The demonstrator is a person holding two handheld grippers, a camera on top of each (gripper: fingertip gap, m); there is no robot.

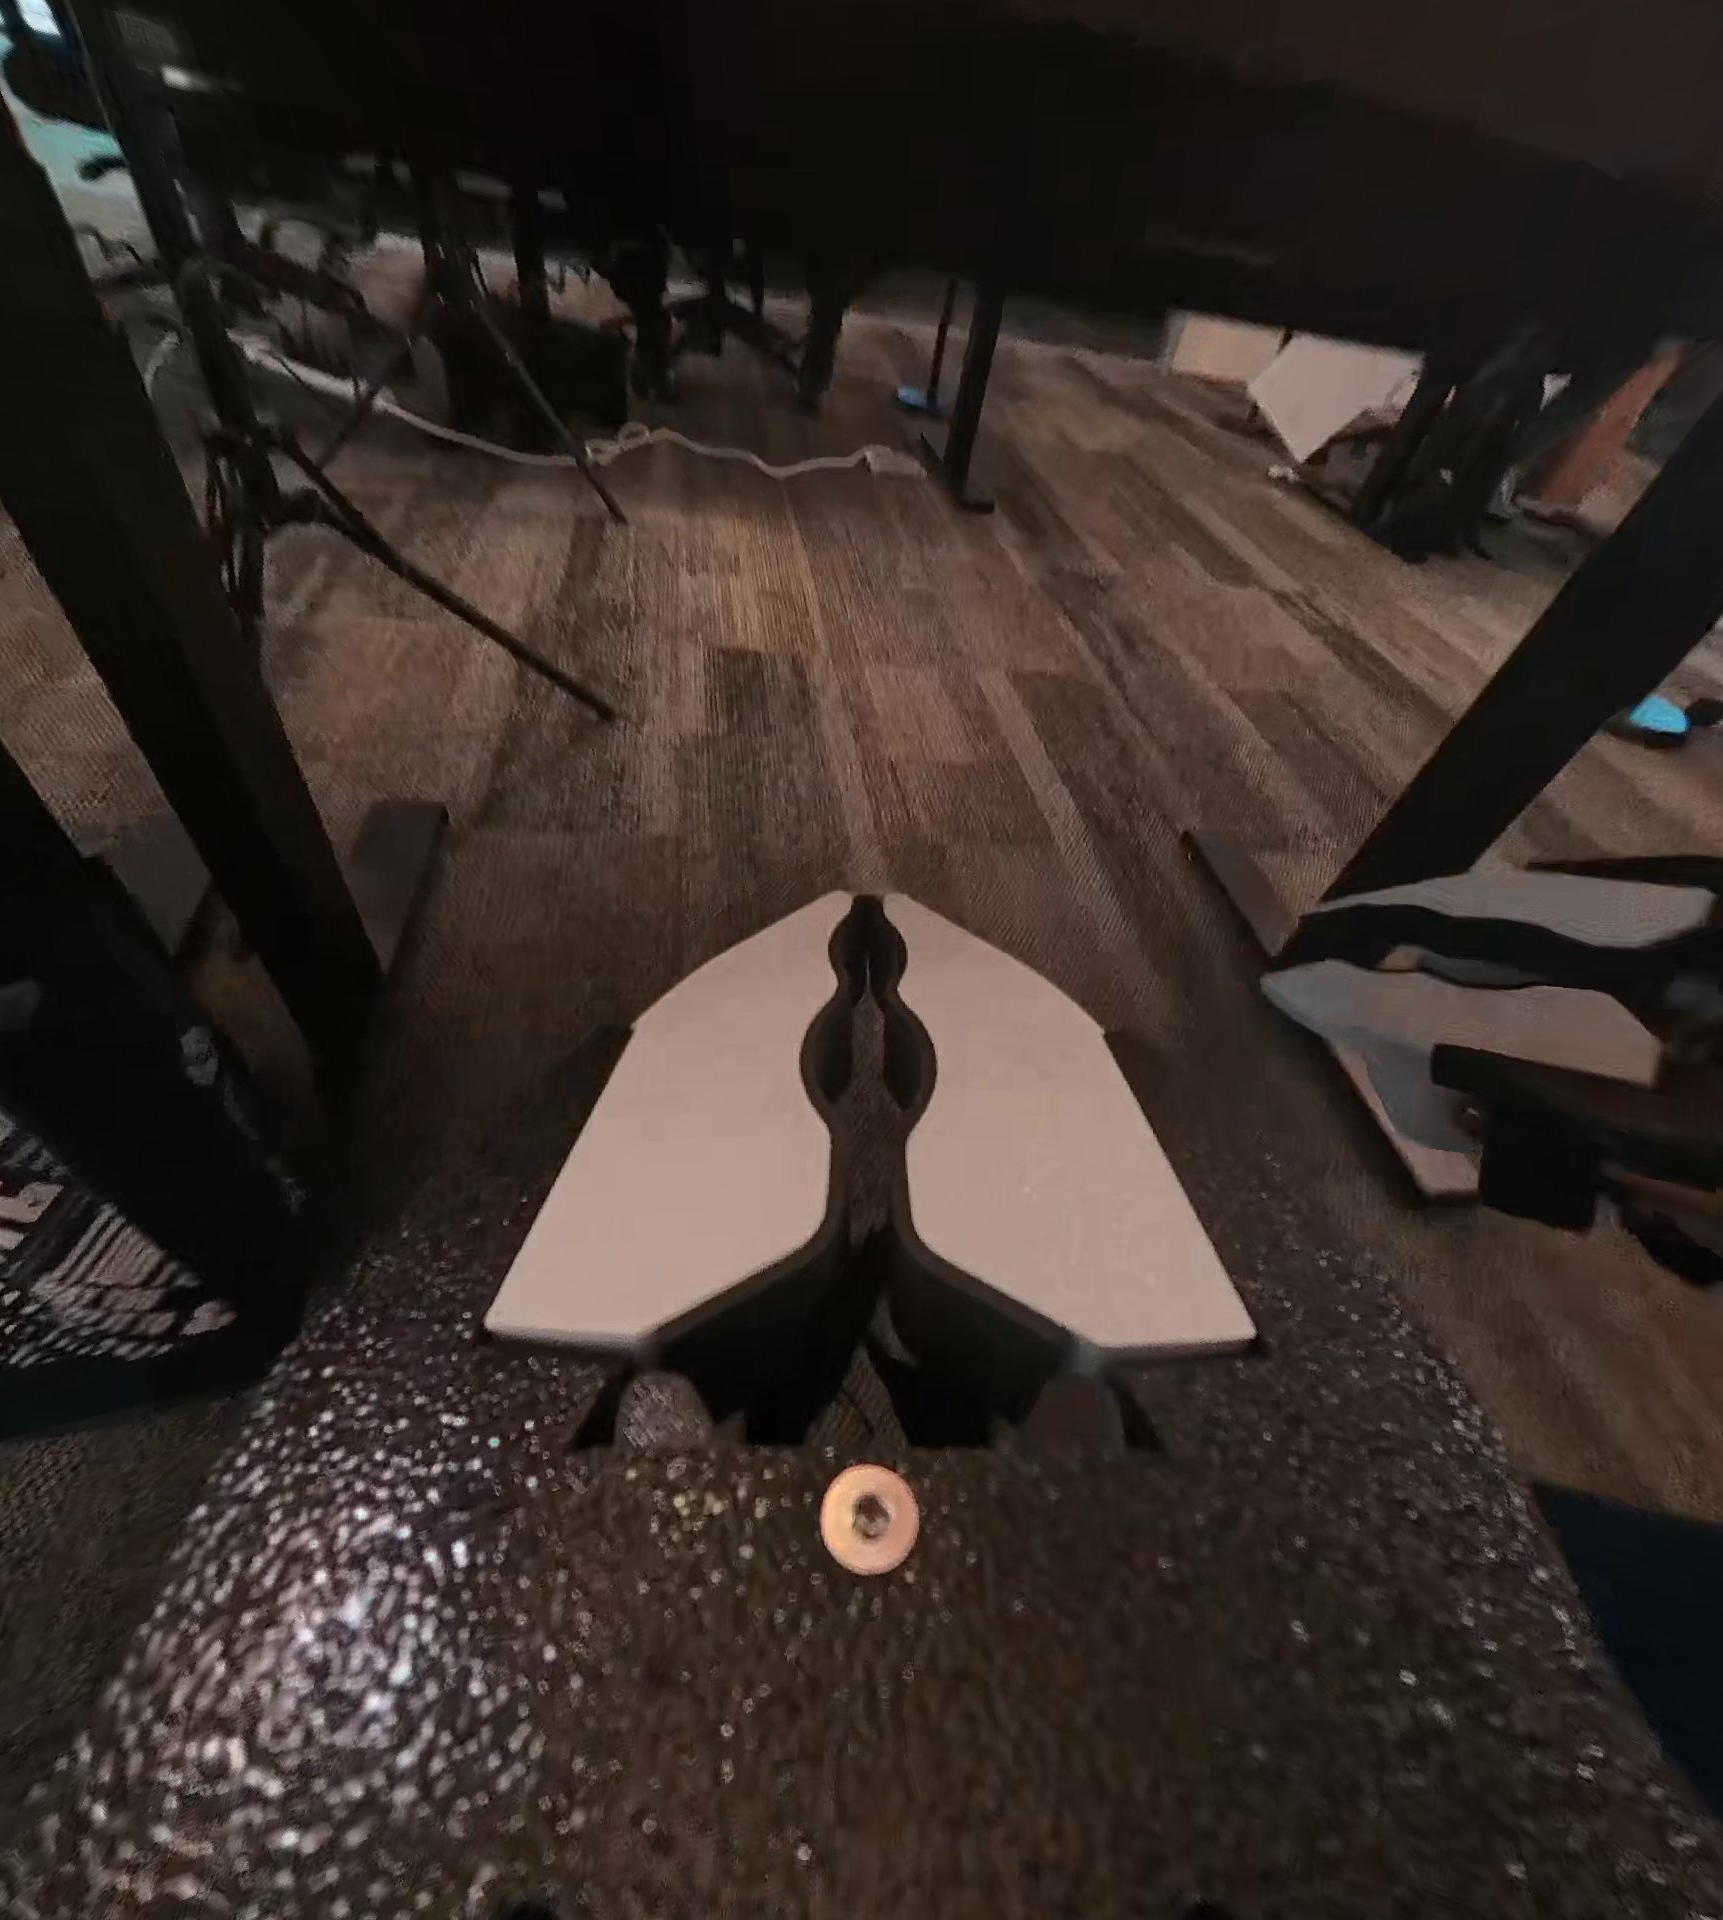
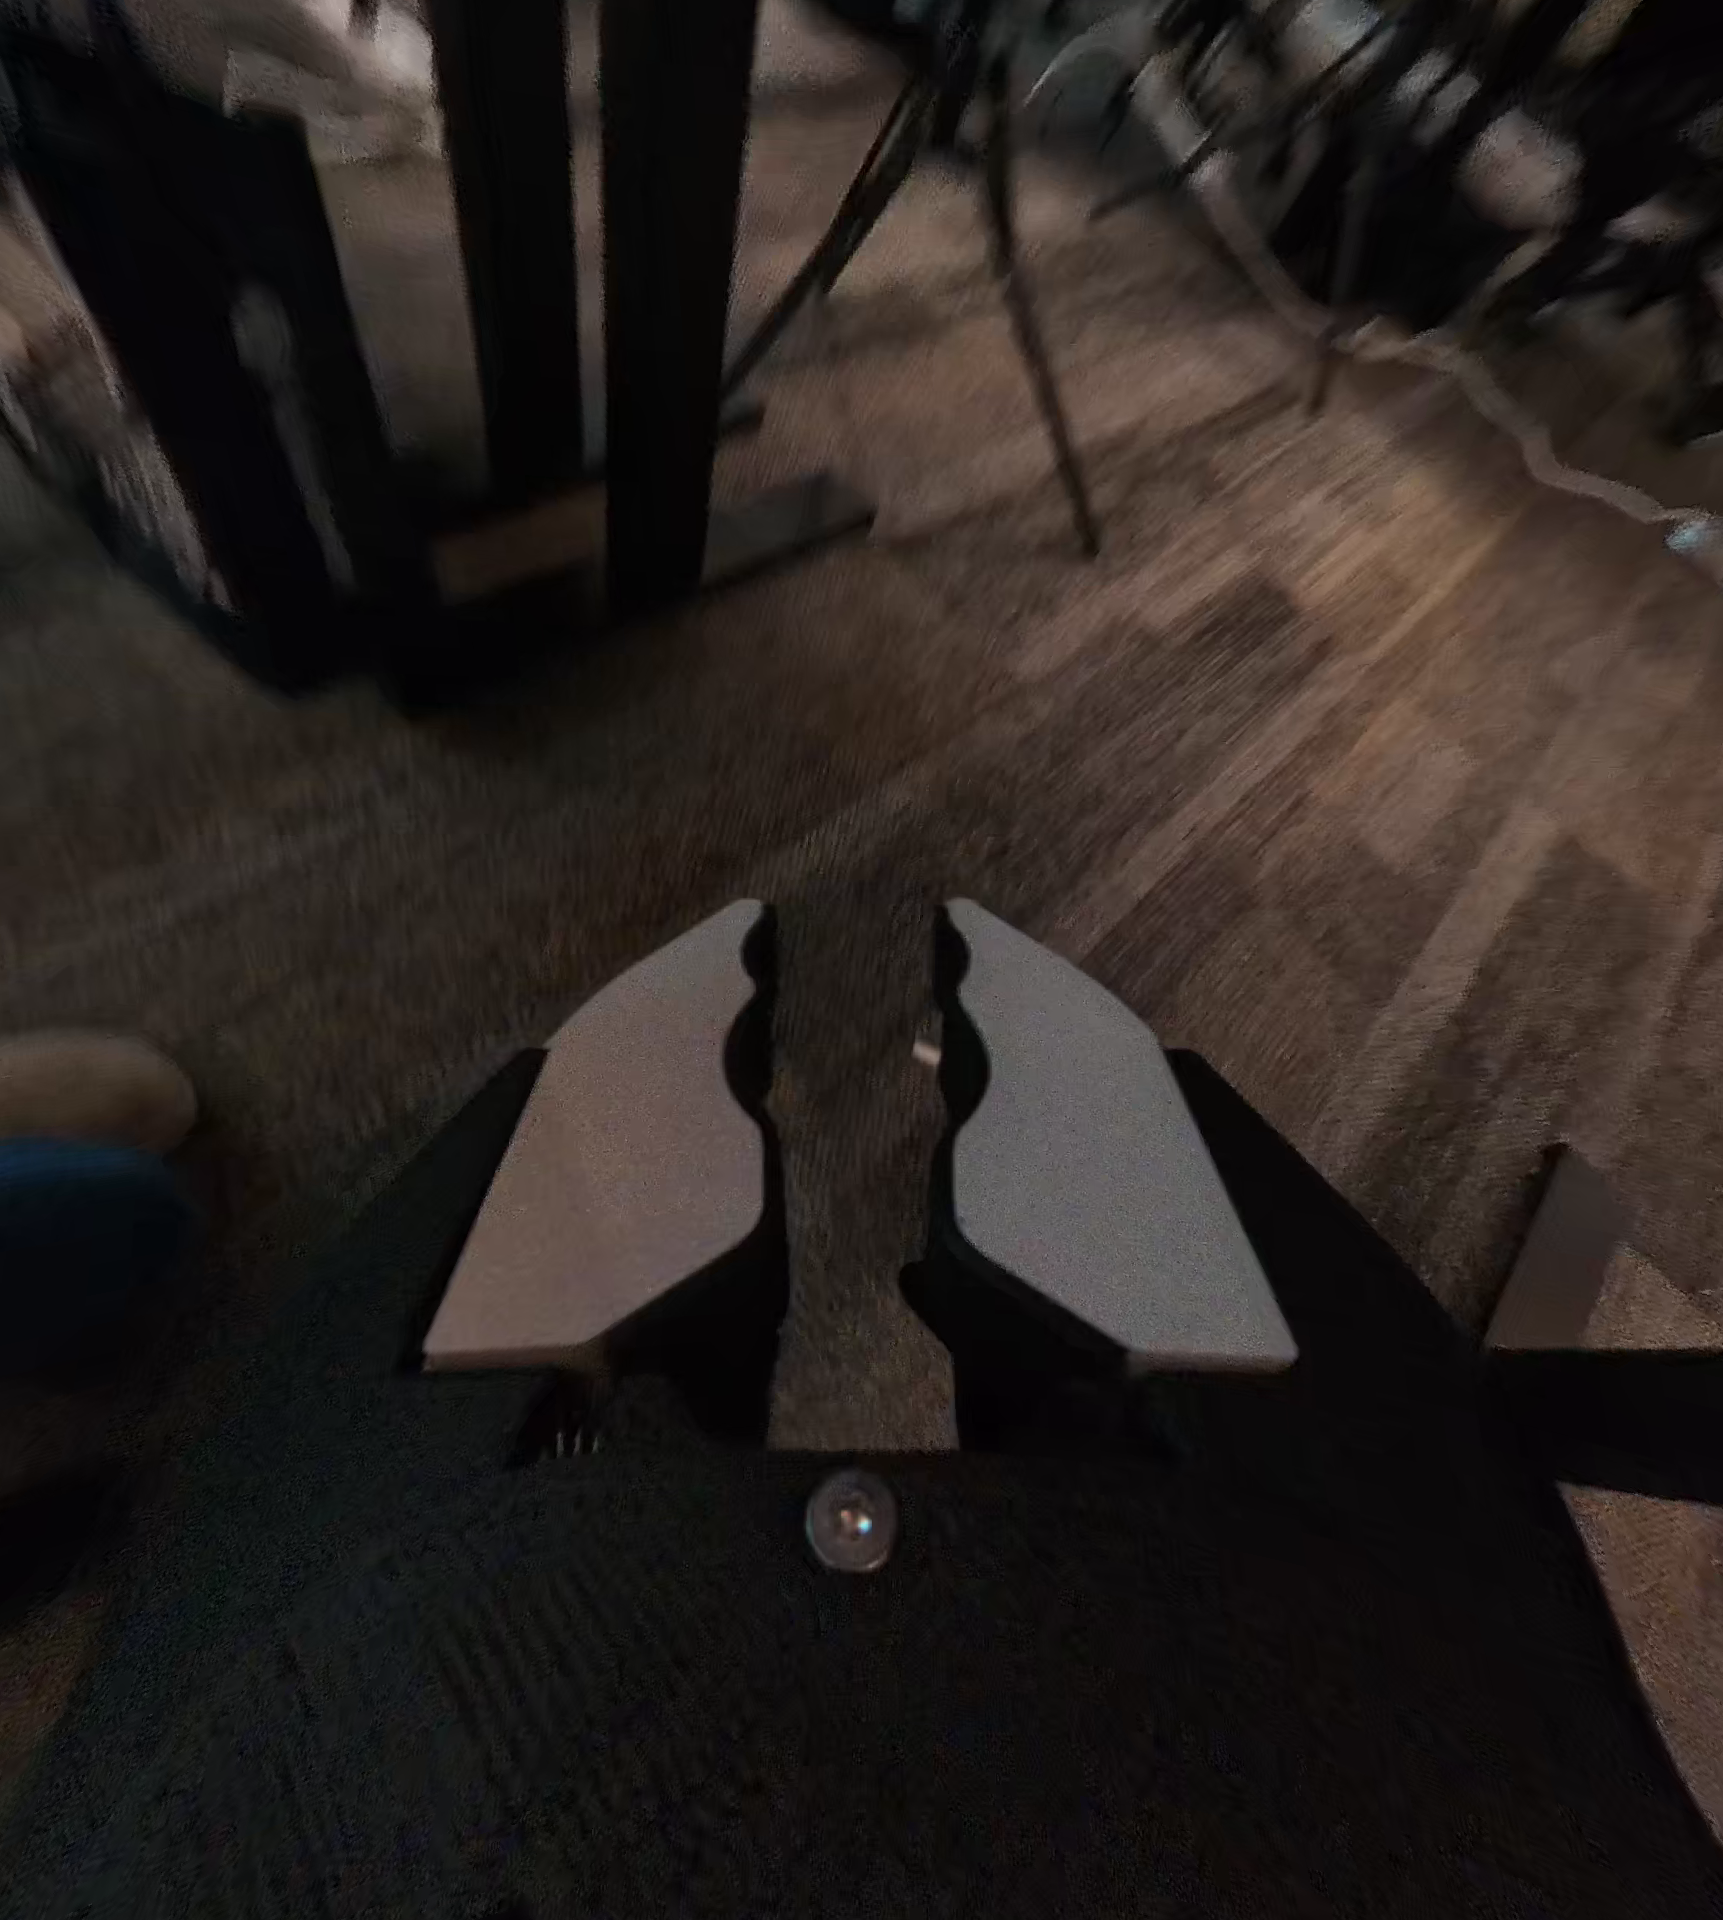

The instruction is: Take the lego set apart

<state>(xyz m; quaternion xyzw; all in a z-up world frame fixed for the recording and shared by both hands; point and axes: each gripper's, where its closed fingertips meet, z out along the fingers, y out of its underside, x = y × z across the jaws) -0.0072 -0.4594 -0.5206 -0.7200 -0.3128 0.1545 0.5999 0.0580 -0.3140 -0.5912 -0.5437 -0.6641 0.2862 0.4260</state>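
No lego set shows in either view. Both grippers are held low under a table, over carpet. My left gripper [image 1: 868, 906] is shut with its pale fingers touching at the tips and nothing between them. My right gripper [image 2: 852, 914] is open by a narrow gap and empty; only carpet shows between its fingers. The right gripper also shows in the left wrist view [image 1: 1459, 1039] at the right edge, dark and partly cut off.
Black table legs [image 1: 109, 520] stand at the left and another leg [image 1: 1584, 644] slants at the right. A white cable [image 1: 691, 447] runs across the carpet. Black posts [image 2: 608, 291] and thin chair legs [image 2: 1033, 343] stand ahead of the right gripper. A shoe tip [image 2: 46, 1091] shows at the left.
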